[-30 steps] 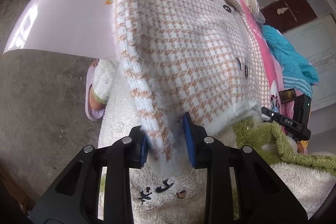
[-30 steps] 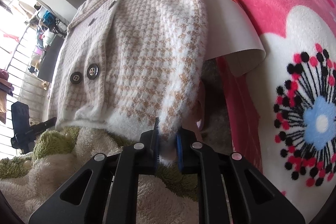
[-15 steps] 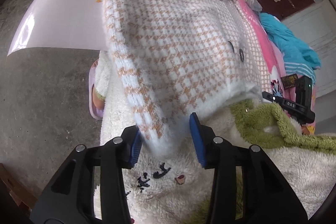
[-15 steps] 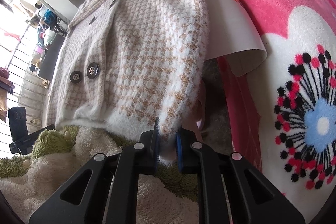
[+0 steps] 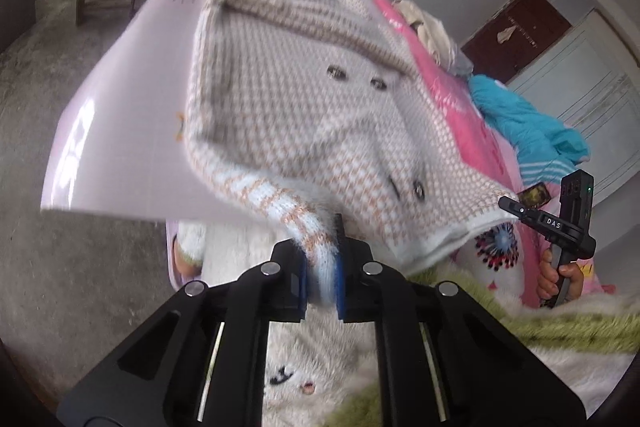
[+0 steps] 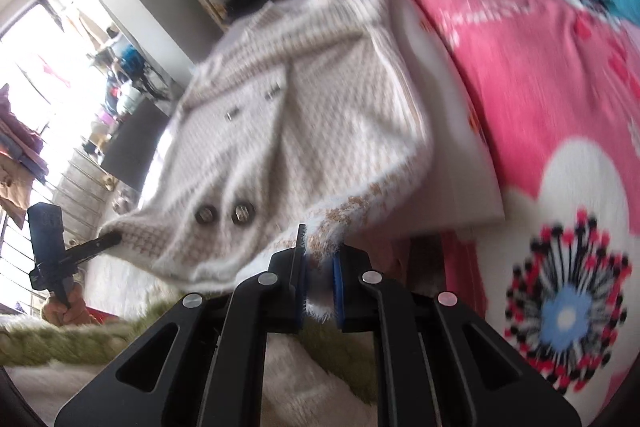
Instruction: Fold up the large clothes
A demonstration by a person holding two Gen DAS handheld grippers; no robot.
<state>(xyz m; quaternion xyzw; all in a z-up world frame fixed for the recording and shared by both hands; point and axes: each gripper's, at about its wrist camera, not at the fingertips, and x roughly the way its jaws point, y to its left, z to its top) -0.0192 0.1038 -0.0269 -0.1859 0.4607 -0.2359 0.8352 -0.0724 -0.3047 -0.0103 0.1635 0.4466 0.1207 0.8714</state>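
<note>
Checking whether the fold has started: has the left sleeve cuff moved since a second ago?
Yes. The cuff, now clamped in the left tool whose jaws just closed, has lifted up off the lilac board's near edge.

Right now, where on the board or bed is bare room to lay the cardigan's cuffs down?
Bare: the pale board beside the cardigan, and a strip between it and the pink blanket. Crowded: the blanket's far end, under the blue garment. Left gripper and right gripper each clamp a cuff.
</note>
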